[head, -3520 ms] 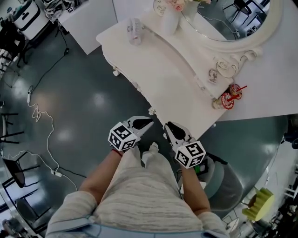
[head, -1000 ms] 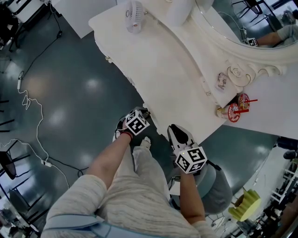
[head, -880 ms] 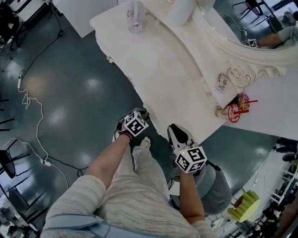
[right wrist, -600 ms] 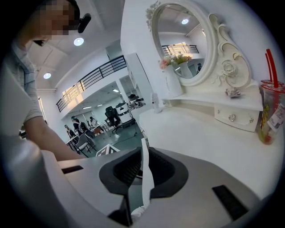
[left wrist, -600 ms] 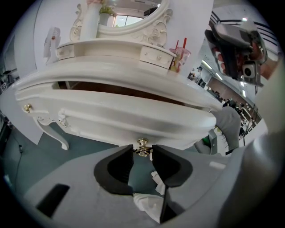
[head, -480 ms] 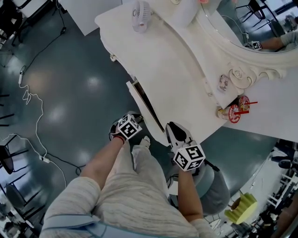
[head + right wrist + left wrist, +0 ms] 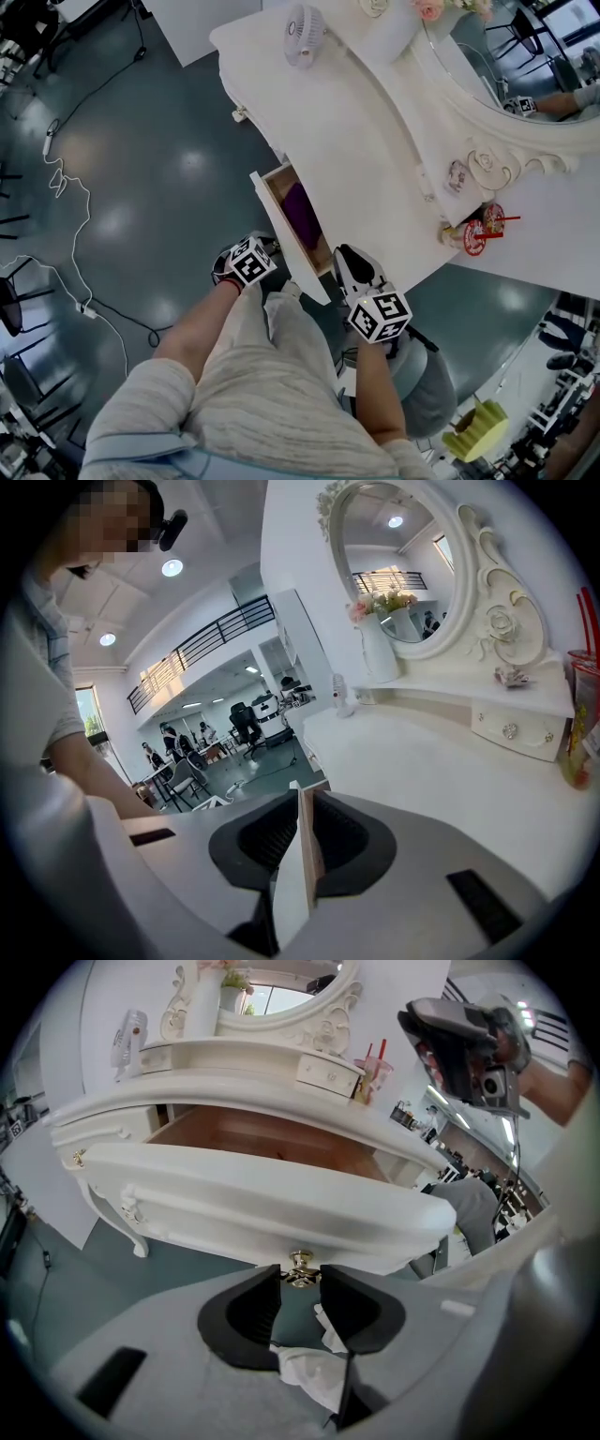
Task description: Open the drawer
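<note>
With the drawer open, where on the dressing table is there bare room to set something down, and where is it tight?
Bare: the middle of the tabletop, between the fan and the cup. Crowded: the narrow ledge under the mirror, with the vase and an ornament. The open drawer holds something purple, and the left gripper grips its knob.

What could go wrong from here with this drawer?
The left gripper grips the small brass knob only at its tips, so it may slip off mid-pull. The end of the drawer front stands between the jaws of the right gripper and could snag there. The purple thing inside might slide.
</note>
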### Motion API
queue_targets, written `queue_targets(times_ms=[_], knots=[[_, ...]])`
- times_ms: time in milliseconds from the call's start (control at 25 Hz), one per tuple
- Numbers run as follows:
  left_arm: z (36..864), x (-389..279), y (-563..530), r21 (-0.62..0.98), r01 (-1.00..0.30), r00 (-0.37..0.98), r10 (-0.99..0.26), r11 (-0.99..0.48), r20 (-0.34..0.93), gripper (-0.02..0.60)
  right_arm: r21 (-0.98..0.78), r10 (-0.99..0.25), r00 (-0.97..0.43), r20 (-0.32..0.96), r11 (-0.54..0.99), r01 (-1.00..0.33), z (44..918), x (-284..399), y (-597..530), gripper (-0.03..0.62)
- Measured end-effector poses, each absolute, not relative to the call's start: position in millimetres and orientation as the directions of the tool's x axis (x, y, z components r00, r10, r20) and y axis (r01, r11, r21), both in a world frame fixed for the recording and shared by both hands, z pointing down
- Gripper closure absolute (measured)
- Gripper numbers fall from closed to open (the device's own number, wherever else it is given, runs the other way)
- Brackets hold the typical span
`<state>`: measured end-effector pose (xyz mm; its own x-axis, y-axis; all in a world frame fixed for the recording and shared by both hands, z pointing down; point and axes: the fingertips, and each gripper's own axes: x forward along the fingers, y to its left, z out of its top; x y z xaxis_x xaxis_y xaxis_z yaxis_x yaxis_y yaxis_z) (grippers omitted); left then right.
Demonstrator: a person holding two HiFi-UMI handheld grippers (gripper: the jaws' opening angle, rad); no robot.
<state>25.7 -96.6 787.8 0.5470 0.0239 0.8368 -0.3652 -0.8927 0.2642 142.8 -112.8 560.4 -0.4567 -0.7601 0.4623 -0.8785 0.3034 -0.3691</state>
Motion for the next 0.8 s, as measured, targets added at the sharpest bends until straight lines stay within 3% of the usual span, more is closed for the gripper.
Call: queue_targets(times_ms=[800], knots=[[788,-45,-64,0.297,-0.435,0.522,0.030,-0.850,0.852,0.442,-0.382,-0.732,-0.506,0.456,0.353,-0.854,556,111,-110,0.582]])
